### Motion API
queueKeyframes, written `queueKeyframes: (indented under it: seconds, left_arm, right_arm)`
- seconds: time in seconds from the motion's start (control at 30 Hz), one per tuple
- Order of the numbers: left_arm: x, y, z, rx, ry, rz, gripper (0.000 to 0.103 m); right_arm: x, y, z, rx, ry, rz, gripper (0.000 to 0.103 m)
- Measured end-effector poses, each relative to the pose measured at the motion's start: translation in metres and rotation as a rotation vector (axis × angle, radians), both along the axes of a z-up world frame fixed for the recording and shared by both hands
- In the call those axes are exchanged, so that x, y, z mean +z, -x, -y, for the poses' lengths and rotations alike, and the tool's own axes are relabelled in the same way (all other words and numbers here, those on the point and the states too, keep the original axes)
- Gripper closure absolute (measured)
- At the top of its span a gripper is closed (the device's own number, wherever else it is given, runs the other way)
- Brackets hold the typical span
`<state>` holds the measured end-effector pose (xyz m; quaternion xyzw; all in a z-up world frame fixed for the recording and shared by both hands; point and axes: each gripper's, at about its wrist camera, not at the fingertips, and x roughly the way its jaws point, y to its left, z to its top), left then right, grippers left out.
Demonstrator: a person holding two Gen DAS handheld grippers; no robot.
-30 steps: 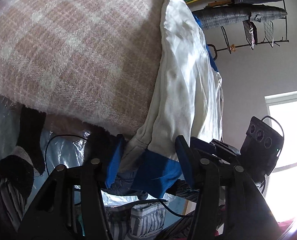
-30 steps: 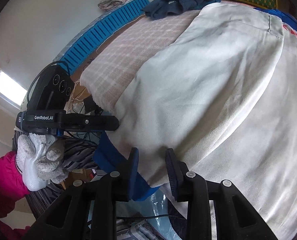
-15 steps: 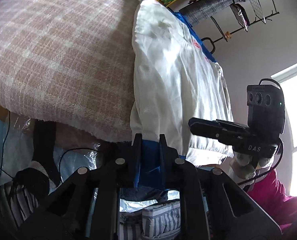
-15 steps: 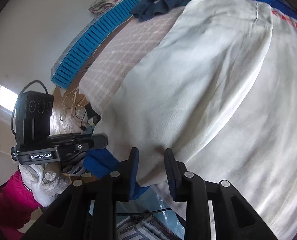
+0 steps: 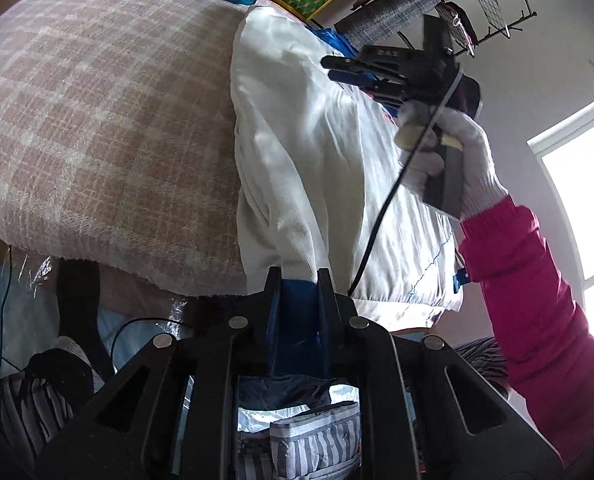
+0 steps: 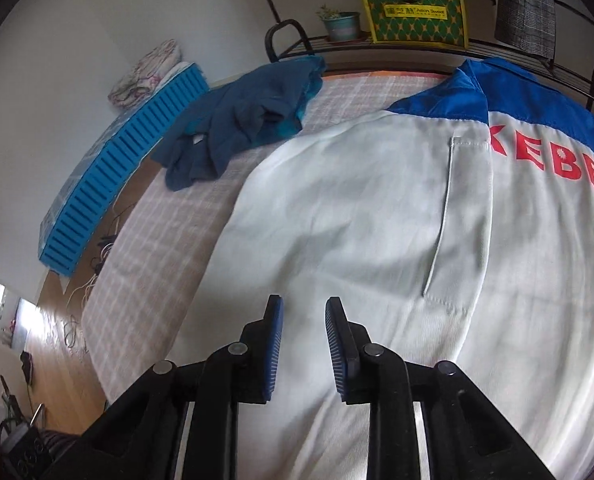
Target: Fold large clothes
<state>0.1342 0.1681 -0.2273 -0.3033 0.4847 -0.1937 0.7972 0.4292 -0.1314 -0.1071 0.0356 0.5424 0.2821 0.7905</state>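
White work jacket (image 6: 377,216) spread over a pink checked blanket (image 5: 97,112), filling the centre and right of the right wrist view; blue yoke and collar at the upper right, red letters below the yoke, one chest pocket seam running down the middle. In the left wrist view, the same jacket seen as a long white shape from the top centre down to the bottom centre, with its blue cuff (image 5: 297,304) at the lower end, hanging over the blanket edge.

Left gripper (image 5: 299,300) at the bottom centre, clamped on the blue cuff; blue cloth visible between the two black fingers, white sleeve rising just above them.

Right gripper (image 6: 304,332) at the bottom centre of its own view, above the white cloth, jaws slightly apart and just closing a little more, nothing between the blue pads (image 6: 275,344). Seen also in the upper right of the left wrist view, held by a white-gloved hand (image 5: 457,152) with a pink sleeve (image 5: 529,288), black cable hanging below.

Dark blue garment (image 6: 241,120) crumpled on the blanket at the upper left of the right wrist view, apart from the jacket. Blue ribbed panel (image 6: 113,176) beside the blanket at the left. Yellow-green box (image 6: 413,12) and a small potted plant (image 6: 341,24) on a black rack at the top.
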Motion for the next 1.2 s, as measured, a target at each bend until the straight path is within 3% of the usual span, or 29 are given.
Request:
queueKeyframes:
  seconds: [0.17, 0.37, 0.47, 0.5, 0.53, 0.73, 1.0, 1.07, 1.13, 1.2]
  left_arm:
    - [0.009, 0.002, 0.004, -0.022, -0.044, 0.046, 0.09]
    - [0.015, 0.005, 0.011, -0.032, -0.057, 0.078, 0.091]
    - [0.021, 0.006, 0.018, -0.05, -0.077, 0.104, 0.091]
    - [0.023, 0.007, 0.021, -0.059, -0.09, 0.113, 0.091]
    - [0.025, 0.007, 0.025, -0.066, -0.101, 0.121, 0.091]
    - [0.03, 0.007, 0.037, -0.09, -0.114, 0.139, 0.091]
    - [0.032, 0.007, 0.04, -0.098, -0.115, 0.141, 0.091]
    - [0.033, 0.008, 0.041, -0.103, -0.12, 0.146, 0.091]
    - [0.035, 0.009, 0.043, -0.108, -0.125, 0.149, 0.091]
    - [0.036, 0.008, 0.045, -0.108, -0.131, 0.15, 0.091]
  right_arm:
    - [-0.041, -0.016, -0.012, -0.032, 0.012, -0.076, 0.081]
    - [-0.022, -0.016, -0.016, 0.02, 0.032, -0.133, 0.069]
    - [0.003, -0.002, -0.031, 0.098, 0.034, -0.122, 0.052]
    - [0.011, 0.004, -0.04, 0.127, 0.039, -0.122, 0.039]
    - [0.018, 0.009, -0.05, 0.159, 0.053, -0.12, 0.036]
    - [0.024, 0.028, -0.114, 0.275, 0.272, -0.051, 0.037]
    - [-0.019, 0.021, -0.157, 0.296, 0.453, -0.057, 0.038]
    - [-0.03, 0.019, -0.158, 0.288, 0.496, -0.062, 0.043]
    - [-0.039, 0.014, -0.153, 0.27, 0.519, -0.078, 0.064]
    - [-0.043, 0.012, -0.146, 0.26, 0.517, -0.071, 0.074]
